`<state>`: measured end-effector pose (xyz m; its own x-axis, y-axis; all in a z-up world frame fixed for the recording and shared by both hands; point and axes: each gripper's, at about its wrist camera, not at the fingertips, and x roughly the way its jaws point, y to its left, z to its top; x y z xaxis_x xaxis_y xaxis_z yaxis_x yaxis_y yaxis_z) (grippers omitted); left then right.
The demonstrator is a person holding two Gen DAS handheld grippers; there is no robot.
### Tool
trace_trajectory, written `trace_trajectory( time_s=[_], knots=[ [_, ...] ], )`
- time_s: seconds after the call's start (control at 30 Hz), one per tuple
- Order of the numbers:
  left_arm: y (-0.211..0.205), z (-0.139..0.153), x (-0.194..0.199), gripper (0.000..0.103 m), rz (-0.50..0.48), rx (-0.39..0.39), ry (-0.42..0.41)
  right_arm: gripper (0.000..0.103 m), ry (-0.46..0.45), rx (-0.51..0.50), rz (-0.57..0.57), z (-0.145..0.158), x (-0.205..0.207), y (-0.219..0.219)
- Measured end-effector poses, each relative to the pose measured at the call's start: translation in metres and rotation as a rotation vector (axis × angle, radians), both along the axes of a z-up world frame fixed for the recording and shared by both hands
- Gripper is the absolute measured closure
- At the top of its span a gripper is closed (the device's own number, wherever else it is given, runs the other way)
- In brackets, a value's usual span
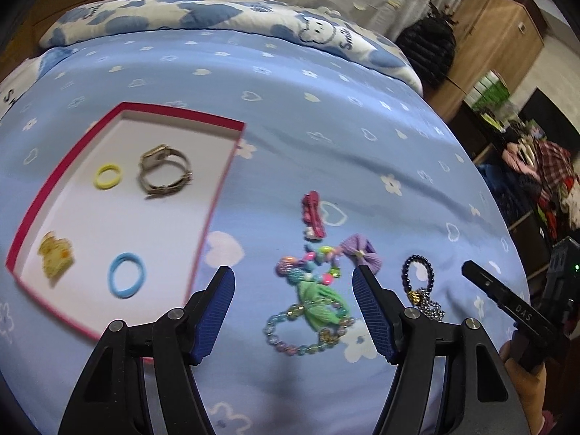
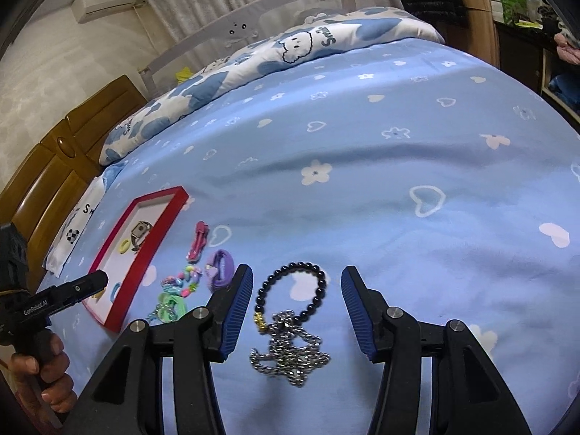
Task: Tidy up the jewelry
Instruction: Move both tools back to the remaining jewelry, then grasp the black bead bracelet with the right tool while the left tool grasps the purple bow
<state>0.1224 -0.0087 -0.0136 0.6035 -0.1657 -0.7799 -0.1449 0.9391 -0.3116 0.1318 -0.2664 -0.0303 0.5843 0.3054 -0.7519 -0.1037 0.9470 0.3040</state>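
Note:
A red-rimmed white tray (image 1: 224, 177) lies on the blue bedsheet and holds a watch (image 1: 165, 174), a yellow ring (image 1: 107, 177), a blue hair tie (image 1: 126, 280) and a yellow bear clip (image 1: 55, 256). Right of it lie a pink hair clip (image 1: 314, 214), a colourful bead bracelet (image 1: 308, 272), a green bow (image 1: 318, 306) with a clear bead bracelet (image 1: 290, 344) and a purple bow (image 1: 364, 255). My left gripper (image 1: 293, 282) is open above the bead pile. My right gripper (image 2: 296, 282) is open over a black bead bracelet (image 2: 322, 282) and a silver chain (image 2: 290, 355).
A cloud-print quilt (image 1: 224, 14) lies folded at the far side of the bed. A wooden headboard (image 2: 54, 170) stands left, a wardrobe (image 1: 500, 36) and clothes clutter (image 1: 543, 174) right. A hand (image 2: 47, 373) holds the left tool's grip.

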Motion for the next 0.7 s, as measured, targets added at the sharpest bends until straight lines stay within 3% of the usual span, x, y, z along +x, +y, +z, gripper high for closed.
trace_trajectory(
  time_s=[0.27, 0.5, 0.7],
  knots=[
    [-0.03, -0.011, 0.034, 0.036, -0.075, 0.027, 0.017, 0.051, 0.034, -0.019, 0.02, -0.012, 0.005, -0.002],
    [-0.058, -0.035, 0.073, 0.036, -0.145, 0.055, 0.066, 0.063, 0.077, -0.048, 0.046, -0.026, 0.02, 0.0],
    [-0.075, -0.056, 0.103, 0.037, -0.186, 0.086, 0.107, 0.063, 0.116, -0.073, 0.074, -0.04, 0.029, 0.008]
  ],
)
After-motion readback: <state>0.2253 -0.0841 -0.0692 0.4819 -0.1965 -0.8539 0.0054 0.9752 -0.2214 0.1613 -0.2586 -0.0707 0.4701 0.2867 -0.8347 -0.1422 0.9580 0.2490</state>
